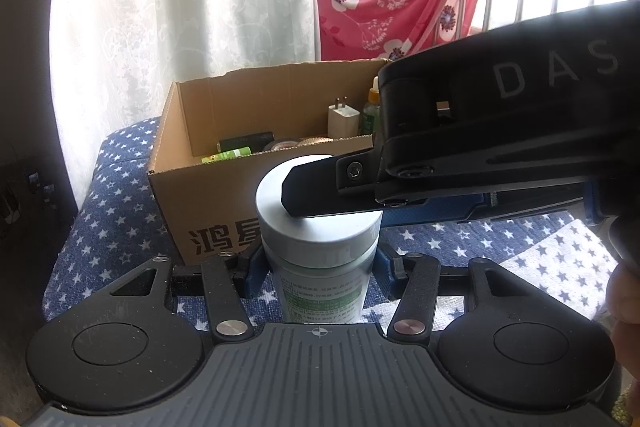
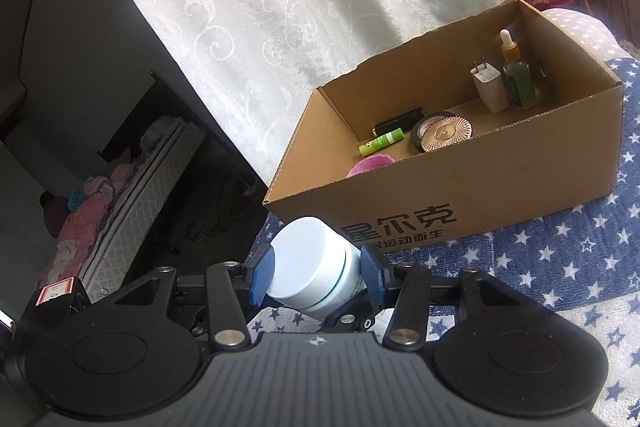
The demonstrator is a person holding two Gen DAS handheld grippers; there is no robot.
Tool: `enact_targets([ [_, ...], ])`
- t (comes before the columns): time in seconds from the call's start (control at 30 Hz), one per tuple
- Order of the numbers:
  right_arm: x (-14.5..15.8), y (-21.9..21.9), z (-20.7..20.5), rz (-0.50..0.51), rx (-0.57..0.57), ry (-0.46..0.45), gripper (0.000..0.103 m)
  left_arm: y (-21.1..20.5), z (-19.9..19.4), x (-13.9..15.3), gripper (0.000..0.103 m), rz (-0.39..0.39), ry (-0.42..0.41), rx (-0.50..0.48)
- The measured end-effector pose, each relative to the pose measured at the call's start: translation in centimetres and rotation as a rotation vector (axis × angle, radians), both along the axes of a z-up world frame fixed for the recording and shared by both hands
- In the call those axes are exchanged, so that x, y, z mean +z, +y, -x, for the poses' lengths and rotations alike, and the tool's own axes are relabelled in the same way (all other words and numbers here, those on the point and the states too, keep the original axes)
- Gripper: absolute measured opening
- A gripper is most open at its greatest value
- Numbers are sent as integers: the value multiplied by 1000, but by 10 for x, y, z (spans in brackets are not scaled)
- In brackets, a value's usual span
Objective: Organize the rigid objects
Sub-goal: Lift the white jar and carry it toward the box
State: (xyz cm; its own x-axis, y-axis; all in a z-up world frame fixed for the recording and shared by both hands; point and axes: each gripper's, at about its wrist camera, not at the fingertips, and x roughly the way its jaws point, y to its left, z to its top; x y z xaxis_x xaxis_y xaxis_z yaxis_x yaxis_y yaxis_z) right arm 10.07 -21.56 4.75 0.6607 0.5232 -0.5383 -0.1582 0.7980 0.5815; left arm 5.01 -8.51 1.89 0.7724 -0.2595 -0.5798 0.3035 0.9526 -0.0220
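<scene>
A white bottle (image 1: 320, 239) with a wide pale cap and a green-printed label stands upright in front of a cardboard box (image 1: 172, 187). My left gripper (image 1: 320, 267) is shut on the bottle's body, blue pads on both sides. My right gripper comes in from the right, one black finger (image 1: 312, 191) lying across the cap. In the right wrist view the right gripper (image 2: 318, 273) is shut on the cap of the bottle (image 2: 308, 259), with a blue pad against each side. The box (image 2: 480, 179) lies just beyond.
Inside the box lie a white charger plug (image 2: 488, 87), a green dropper bottle (image 2: 518, 83), a black tube (image 2: 400, 121), a green tube (image 2: 380, 143) and a round gold compact (image 2: 442, 133). Blue star-patterned cloth (image 2: 560, 267) covers the surface. A white curtain (image 1: 180, 7) hangs behind.
</scene>
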Motion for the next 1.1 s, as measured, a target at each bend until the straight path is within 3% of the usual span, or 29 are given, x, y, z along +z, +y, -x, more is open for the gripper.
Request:
enact_targets([
  [0.73,17,5,15,12,8,-50,52,1,18,15,52,11,-46,8],
  [1.1,40,4,37,30,3,-125,52,-3,35,36,52,20,-121,-3],
])
